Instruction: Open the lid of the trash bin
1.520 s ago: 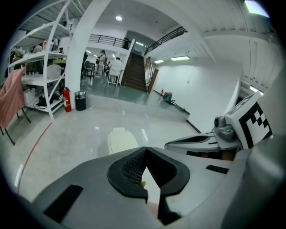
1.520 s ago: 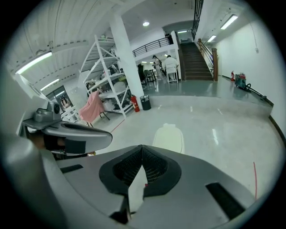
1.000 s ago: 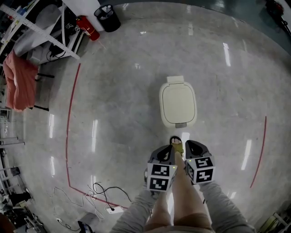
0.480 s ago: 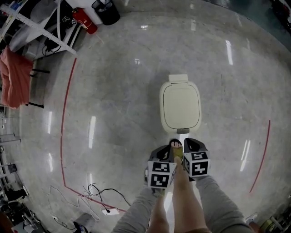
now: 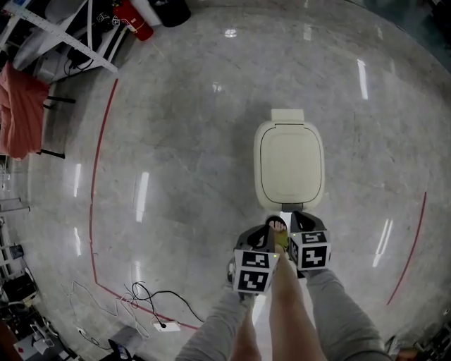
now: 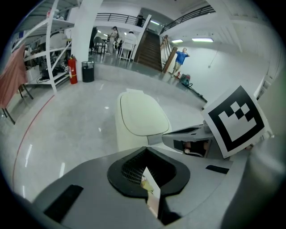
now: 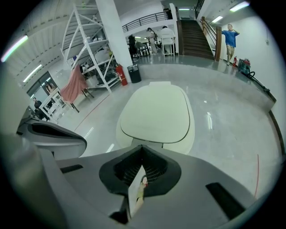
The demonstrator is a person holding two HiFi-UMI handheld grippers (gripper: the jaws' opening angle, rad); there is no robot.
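The pale polished floor (image 5: 176, 141) spread wide on every side of the trash bin (image 5: 289, 166), with a thin red line (image 5: 95, 190) curving across it well to the bin's left. Beyond the bin and far off to that same side stood a white shelving rack (image 5: 63, 42) with a pink cloth (image 5: 17, 116) hung near it and a red fire extinguisher (image 5: 134, 17) by its foot. A staircase (image 6: 149, 47) rose well behind the bin.

The cream bin stood upright just ahead of me. Its lid (image 5: 290, 161) lay flat and closed, and its hinge block sat on the side away from me. At the bin's near edge a small grey pedal (image 5: 287, 207) stuck out toward me.

I held both claws low and close to that near edge, side by side. My right gripper (image 5: 303, 222) sat just short of the pedal; I could not tell whether it touched. My left gripper (image 5: 262, 236) was beside it, a little further from the bin. Each one's jaws were brought together with only a sliver between the pads, and neither held anything.

My bare leg (image 5: 289, 296) ran between the two claws, and my foot (image 5: 277, 225) pointed at the bin. A loose black cable (image 5: 151, 300) lay on the floor, far back and to the bin's left.
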